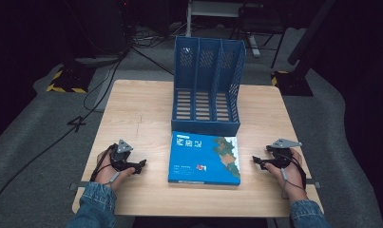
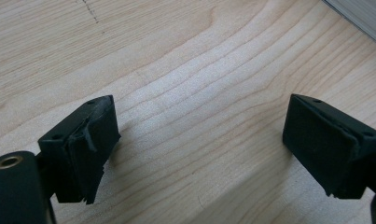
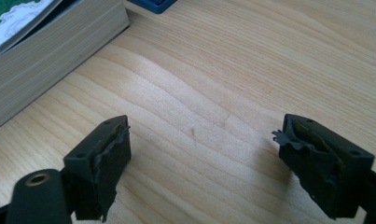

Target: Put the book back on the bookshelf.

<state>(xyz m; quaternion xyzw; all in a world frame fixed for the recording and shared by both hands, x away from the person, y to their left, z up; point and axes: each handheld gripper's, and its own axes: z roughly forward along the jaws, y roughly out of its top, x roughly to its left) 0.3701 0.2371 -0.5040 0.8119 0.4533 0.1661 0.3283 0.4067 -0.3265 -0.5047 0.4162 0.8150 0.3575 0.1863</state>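
Book (image 3: 45, 51) cut off; cover text unreadable

Honestly can't read a thing here. The blue book (image 1: 205, 158) in front of me has a white title line and a small red mark on its cover, but it's all too blurry.

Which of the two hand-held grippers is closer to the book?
The left gripper looks slightly closer to the blue book; the right gripper sits a bit farther from its edge. Both rest open on the table.
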